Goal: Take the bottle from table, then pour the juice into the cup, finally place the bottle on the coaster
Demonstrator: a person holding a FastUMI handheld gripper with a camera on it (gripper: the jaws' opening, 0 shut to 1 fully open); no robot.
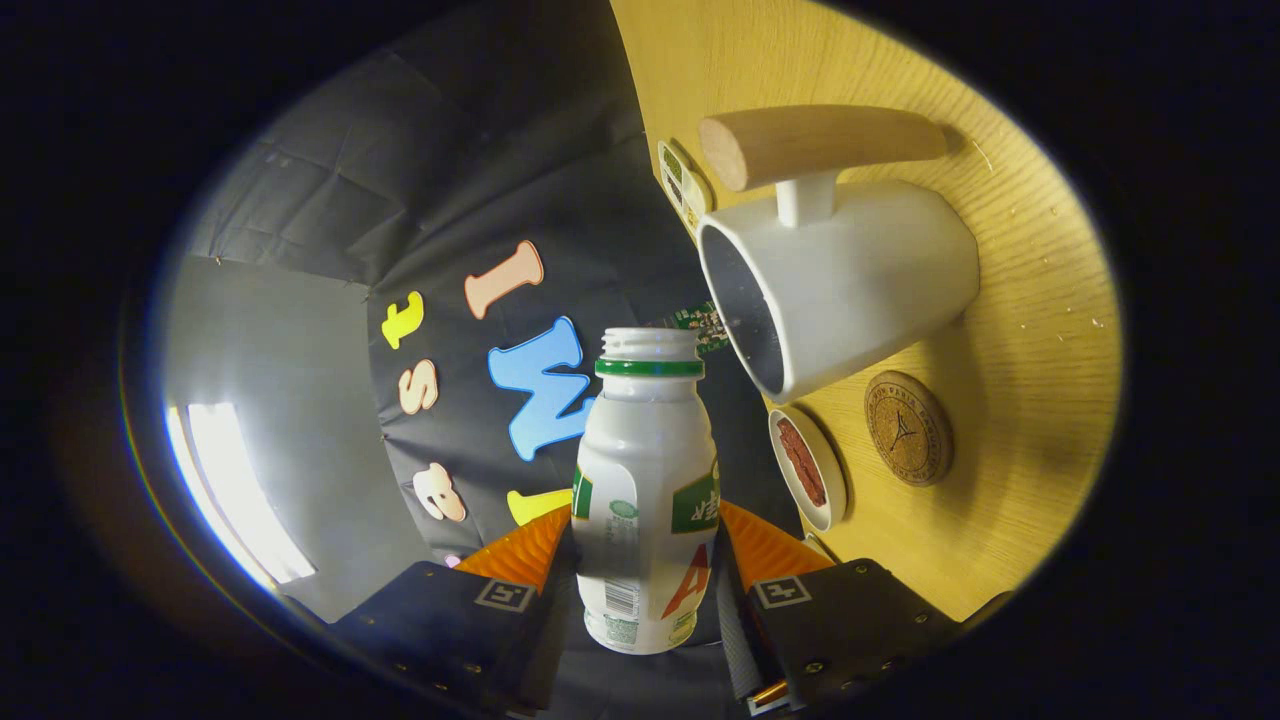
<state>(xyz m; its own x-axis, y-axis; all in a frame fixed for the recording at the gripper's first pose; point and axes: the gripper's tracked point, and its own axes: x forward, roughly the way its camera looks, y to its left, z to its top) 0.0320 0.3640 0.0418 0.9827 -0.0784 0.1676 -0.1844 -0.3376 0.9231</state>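
Yellow wood grain can be seen on the table (1020,420), and dark cloth is hung as the booth wall (330,220) beside it; the whole scene is seen tipped on its side, so the table top is stood up like a wall. Nearest of all, the gripper (646,548) is seen with its two fingers (520,550) closed on the bottle (645,500), one finger pressed on each side of the lower body. The bottle is small, white and plastic, with a green ring round its neck and green and red marks on its label. Its cap is off and the mouth is open. It is held clear of the table, and its open mouth is pointed out ahead of the fingers, close to the rim of the cup but not touching it. Just past the fingers, beside the bottle, a small white dish (808,468) with something brown-red in it is set on the table. Next to the dish, a round cork coaster (908,428) is laid flat on the wood, with nothing on it. Farther on, the white cup (840,285) is stood on the table, with its dark open mouth faced toward the bottle. A fat wooden handle (820,143) is joined to the cup's side by a short white post. No juice can be made out in the cup or at the bottle mouth. A small label (683,185) is stuck at the table edge beyond the cup.
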